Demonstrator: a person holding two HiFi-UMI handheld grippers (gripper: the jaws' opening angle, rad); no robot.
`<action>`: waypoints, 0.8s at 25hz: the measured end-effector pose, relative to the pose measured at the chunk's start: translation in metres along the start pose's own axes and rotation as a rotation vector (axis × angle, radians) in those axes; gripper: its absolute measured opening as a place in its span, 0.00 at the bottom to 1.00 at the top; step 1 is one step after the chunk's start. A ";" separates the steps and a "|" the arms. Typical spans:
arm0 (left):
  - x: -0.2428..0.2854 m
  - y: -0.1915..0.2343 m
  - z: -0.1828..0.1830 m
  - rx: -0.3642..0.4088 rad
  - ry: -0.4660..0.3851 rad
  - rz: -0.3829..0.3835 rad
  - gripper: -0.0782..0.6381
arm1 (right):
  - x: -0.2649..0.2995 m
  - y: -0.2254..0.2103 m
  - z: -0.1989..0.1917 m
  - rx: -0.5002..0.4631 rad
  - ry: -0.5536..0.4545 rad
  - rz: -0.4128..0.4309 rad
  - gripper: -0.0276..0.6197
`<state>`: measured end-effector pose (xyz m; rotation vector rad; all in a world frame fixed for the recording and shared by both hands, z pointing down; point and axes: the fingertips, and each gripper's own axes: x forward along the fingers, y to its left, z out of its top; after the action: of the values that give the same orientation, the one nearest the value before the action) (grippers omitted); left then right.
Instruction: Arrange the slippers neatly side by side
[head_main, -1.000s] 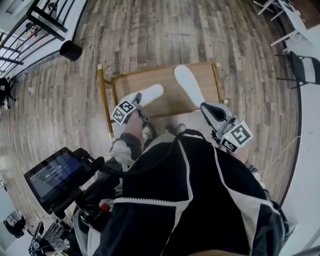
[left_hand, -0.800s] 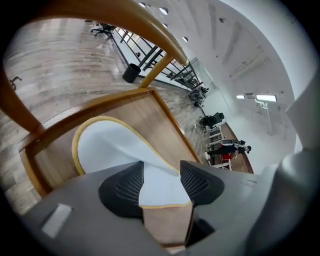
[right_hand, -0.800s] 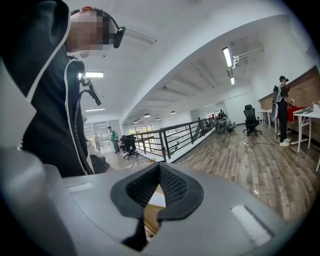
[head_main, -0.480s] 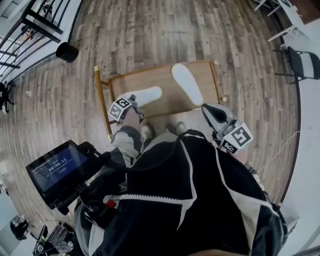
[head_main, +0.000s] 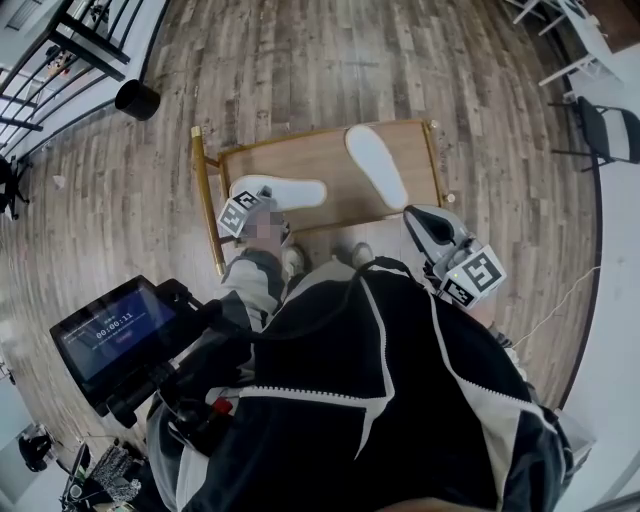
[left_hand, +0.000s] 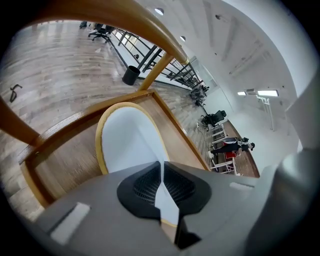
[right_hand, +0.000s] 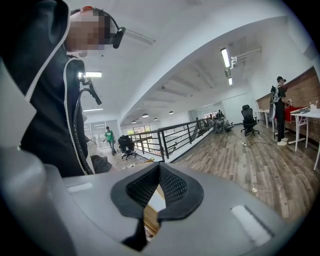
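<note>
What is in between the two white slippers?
Nothing but bare wooden tabletop. The head view shows the sideways slipper and the slanted slipper lying apart, with only wood between them.

You get bright, even light from long white ceiling strip lights (right_hand: 225, 58); all 3 views bow at the edges, both gripper views black-cornered.
</note>
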<state>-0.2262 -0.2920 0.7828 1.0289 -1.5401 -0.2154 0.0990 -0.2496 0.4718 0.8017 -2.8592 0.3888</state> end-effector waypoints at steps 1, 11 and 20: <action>0.000 0.000 0.001 0.010 0.001 0.000 0.16 | 0.001 0.000 0.000 0.000 -0.001 0.001 0.05; 0.000 -0.032 0.007 0.146 -0.001 -0.054 0.15 | 0.017 -0.011 0.000 -0.003 -0.015 0.037 0.05; -0.019 -0.113 0.021 0.339 -0.052 -0.246 0.15 | 0.055 -0.031 -0.003 -0.012 -0.026 0.128 0.05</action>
<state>-0.1929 -0.3544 0.6903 1.4937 -1.5256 -0.1548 0.0690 -0.3012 0.4929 0.6282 -2.9429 0.3782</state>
